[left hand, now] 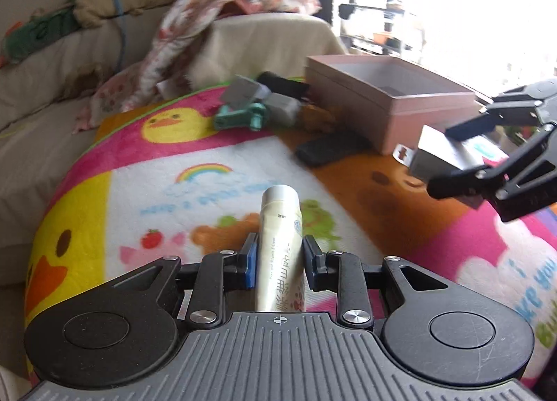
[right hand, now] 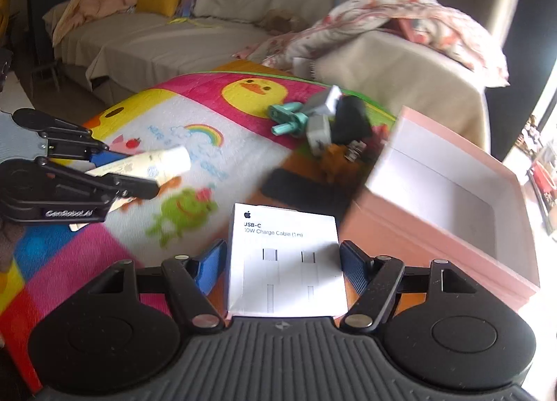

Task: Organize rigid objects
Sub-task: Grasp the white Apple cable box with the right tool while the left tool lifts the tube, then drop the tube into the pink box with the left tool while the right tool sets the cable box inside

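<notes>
Two hand-held grippers are each loaded over the cartoon blanket (left hand: 216, 171). On the left, the left hand-held gripper (left hand: 280, 263) is closed on a cream tube (left hand: 280, 237), clamped around its middle with the capped end pointing forward, probably so it can be carried nose-first to the container. Farther right on the blanket sits a small pile still to be sorted: a teal clamp (left hand: 240, 117), grey adapters (left hand: 282, 106) and a dark flat case (left hand: 330, 150) (details blurred). Right of those stands the open pink box (left hand: 390, 101), the likely destination, with only a dark shape visible inside. At the far right, the right hand-held gripper (right hand: 282, 261) grips a white USB-C cable box (right hand: 283, 258) by its side edges, label up, held just beside the pink box's near wall.
</notes>
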